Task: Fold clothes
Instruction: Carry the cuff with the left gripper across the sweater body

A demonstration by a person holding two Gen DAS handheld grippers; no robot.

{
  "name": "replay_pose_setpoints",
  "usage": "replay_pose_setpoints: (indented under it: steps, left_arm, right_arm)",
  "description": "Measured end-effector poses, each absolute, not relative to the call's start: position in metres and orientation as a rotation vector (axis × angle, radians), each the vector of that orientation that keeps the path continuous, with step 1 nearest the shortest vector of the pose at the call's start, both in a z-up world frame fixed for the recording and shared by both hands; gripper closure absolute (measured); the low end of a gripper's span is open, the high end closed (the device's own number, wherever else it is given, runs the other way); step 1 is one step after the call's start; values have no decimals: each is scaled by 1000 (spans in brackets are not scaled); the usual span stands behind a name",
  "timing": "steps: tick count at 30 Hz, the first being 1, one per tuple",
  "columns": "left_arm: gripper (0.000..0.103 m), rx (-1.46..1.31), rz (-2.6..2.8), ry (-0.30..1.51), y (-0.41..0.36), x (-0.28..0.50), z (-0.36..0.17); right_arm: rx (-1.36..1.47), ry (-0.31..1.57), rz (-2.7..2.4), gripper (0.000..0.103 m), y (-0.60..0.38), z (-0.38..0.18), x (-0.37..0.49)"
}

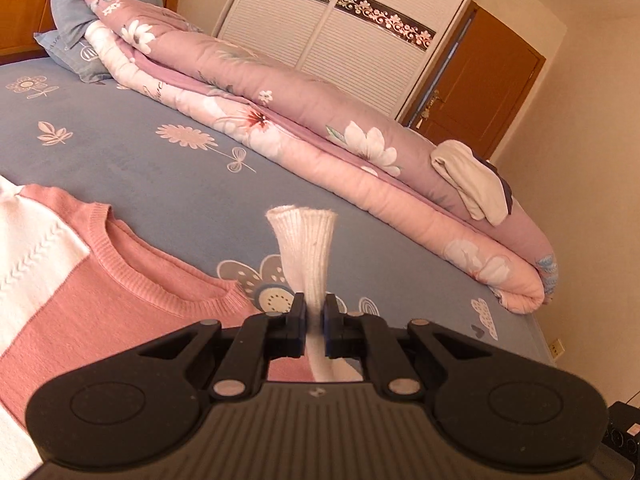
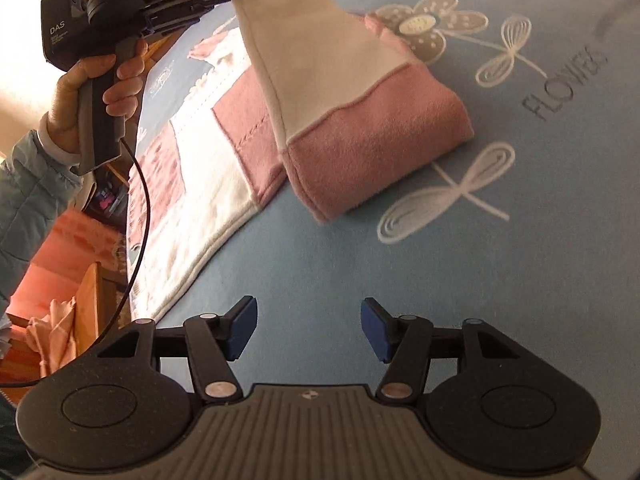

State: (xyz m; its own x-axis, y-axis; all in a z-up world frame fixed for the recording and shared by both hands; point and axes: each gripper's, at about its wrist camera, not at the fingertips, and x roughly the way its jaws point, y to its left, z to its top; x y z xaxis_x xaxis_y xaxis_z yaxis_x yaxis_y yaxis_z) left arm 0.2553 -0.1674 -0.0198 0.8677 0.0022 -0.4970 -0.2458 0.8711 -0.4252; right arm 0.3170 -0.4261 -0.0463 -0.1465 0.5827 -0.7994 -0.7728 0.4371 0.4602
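The sweater [image 2: 248,128], soft, light and limp, lay on the bed [image 2: 400,260]. The left gripper [image 1: 315,312] pinched its white cuff [image 1: 302,236]; the right gripper [image 2: 308,326] gaped empty at 6 o'clock. Hem corners looked best to grab.

Sweater [image 1: 120,292] flat on bed [image 1: 140,160]; rolled quilt [image 1: 320,136] behind it; pillow [image 1: 80,12] at quilt's far end.

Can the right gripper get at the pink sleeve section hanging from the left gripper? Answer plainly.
Probably yes: the right gripper is open and empty, with only bare blue sheet between it and the pink sleeve section ahead.
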Motion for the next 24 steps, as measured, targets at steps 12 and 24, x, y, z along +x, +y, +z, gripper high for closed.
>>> replay_pose_setpoints:
  steps: [12, 24]
  left_arm:
    - [98, -505, 187, 404, -120, 242, 1]
    - [98, -514, 307, 355, -63, 233, -13]
  right_arm:
    - [-421, 939, 1107, 40, -357, -57, 287]
    - [-418, 1000, 1101, 40, -334, -67, 283]
